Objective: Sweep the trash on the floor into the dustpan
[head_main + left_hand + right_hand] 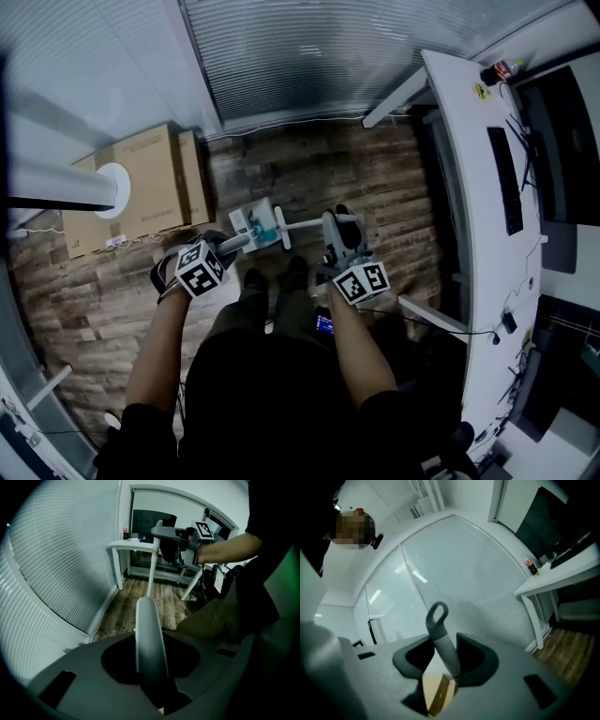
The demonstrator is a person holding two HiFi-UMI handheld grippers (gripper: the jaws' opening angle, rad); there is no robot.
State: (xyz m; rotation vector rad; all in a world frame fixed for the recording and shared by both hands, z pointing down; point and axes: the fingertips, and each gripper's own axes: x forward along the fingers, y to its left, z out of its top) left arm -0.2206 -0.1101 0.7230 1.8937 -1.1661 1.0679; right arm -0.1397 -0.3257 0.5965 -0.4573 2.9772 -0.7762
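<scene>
Closest in, the person's bare forearms (161, 352) reached forward from a dark top. The left gripper (228, 247) pointed steeply down. Its jaws were drawn in narrow and closed on the rounded white handle (149, 639) of the dustpan, which ran on between them toward the floor. The right gripper (335, 230) was held about level, its jaws clamped on the grey broom handle (443, 644) just below its hanging loop, with a tan pad (438, 693) showing beside the shaft. Just past the person's dark shoes (253, 279), between the two grippers, the broom's white pole (302, 224) slanted away from the right gripper toward the left. The white-and-teal dustpan (251, 225) sat on the wooden floor (309, 169) right at the pole's lower end. Whether the two touched could not be told, and any trash was too small to make out. Farther off on the left, cardboard boxes (150, 187) stood against the wall. White blinds (309, 56) ran along the far side of the room. On the right, a long white desk (469, 216) carried a black keyboard (503, 178), with a red-labelled bottle (499, 70) at its far end.
</scene>
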